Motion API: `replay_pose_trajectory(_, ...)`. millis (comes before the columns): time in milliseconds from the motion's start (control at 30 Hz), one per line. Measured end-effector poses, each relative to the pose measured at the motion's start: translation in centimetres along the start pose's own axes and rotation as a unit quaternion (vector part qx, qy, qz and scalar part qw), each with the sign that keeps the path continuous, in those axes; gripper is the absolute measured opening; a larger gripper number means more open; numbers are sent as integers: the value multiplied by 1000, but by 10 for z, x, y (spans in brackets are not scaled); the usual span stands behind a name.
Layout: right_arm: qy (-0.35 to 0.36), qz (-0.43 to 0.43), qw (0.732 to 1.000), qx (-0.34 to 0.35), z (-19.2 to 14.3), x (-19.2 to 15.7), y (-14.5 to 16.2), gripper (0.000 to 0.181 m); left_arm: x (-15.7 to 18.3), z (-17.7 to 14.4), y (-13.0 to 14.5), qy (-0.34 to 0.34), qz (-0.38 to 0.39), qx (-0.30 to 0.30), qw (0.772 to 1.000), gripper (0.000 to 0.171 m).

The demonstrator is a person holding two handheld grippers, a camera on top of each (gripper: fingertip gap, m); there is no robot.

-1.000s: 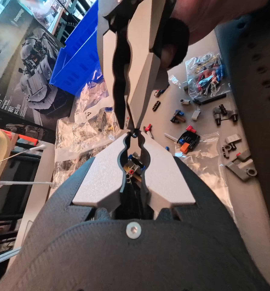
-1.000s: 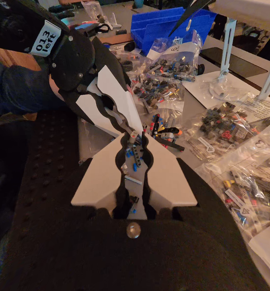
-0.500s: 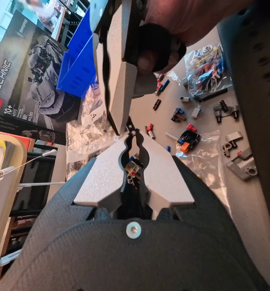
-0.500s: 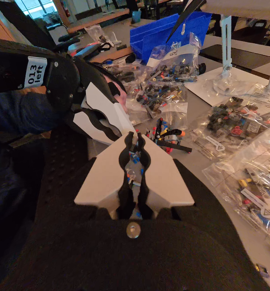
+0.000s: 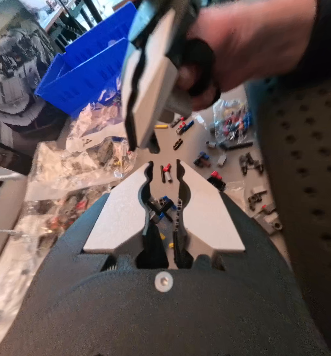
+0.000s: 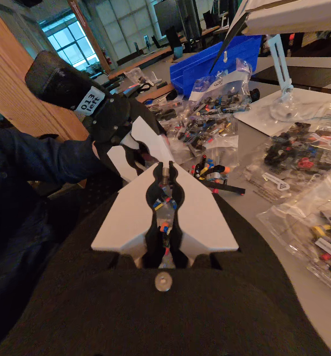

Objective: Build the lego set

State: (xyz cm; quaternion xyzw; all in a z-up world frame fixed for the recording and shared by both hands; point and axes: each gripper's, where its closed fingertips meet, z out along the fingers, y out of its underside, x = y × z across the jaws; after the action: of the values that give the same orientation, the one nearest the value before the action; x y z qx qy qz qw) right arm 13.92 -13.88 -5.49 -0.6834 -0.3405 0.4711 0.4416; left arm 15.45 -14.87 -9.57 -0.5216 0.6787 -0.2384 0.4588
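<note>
- Grippers first: left gripper (image 5: 163,163) has pale grey wedge-shaped fingers with wavy black inner edges, standing apart with nothing between the tips; grey tabletop shows through the gap.
- Right gripper (image 6: 165,163) is the same build, white wedges on a black textured body. Its tips are closed on a small grey cylindrical piece (image 6: 165,174), smooth, seated upright in the topmost notch.
- In the left wrist view the right gripper sits at 12 o'clock, held in a bare hand (image 5: 247,44); that frame is motion-blurred.
- Loose lego parts (image 5: 205,159) lie scattered on the table from 12 to 3 o'clock of the left tips: a short red-and-grey pin (image 5: 167,172), a black perforated beam (image 5: 178,144), blue, black and grey connectors.
- A small partial assembly (image 6: 214,172), black beam with yellow, blue and orange bits, rests on the table at 3 o'clock of the right tips.
- Clear crinkled plastic bags (image 6: 214,109) of mixed parts crowd the 1 to 4 o'clock side in the right wrist view.
- Surface: matte grey table (image 5: 197,138). A blue plastic bin (image 5: 87,77) with ribbed walls stands at 10 o'clock in the left wrist view, the dark printed set box (image 5: 14,77) beside it.
- Room: large windows (image 6: 72,48) and a wood-panelled wall (image 6: 10,86) at 10 o'clock in the right wrist view.
</note>
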Motion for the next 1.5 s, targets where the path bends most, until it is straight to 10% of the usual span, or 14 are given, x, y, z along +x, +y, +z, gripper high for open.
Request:
replay_pose_trajectory(333, -67, -67, 995, 14, 5, -33, -5, 5, 9, -10, -25, 71, -86, 96, 989, 8)
replay_pose_trajectory(933, 34, -190, 970, -144, 6, -16, 39, 5, 16, -7, 14, 51, 38, -40, 997, 6)
replay_pose_trajectory(1500, -23, -146, 989, -10, 0, -32, 1, 4, 10, -18, -25, 103, -110, 110, 982, 12)
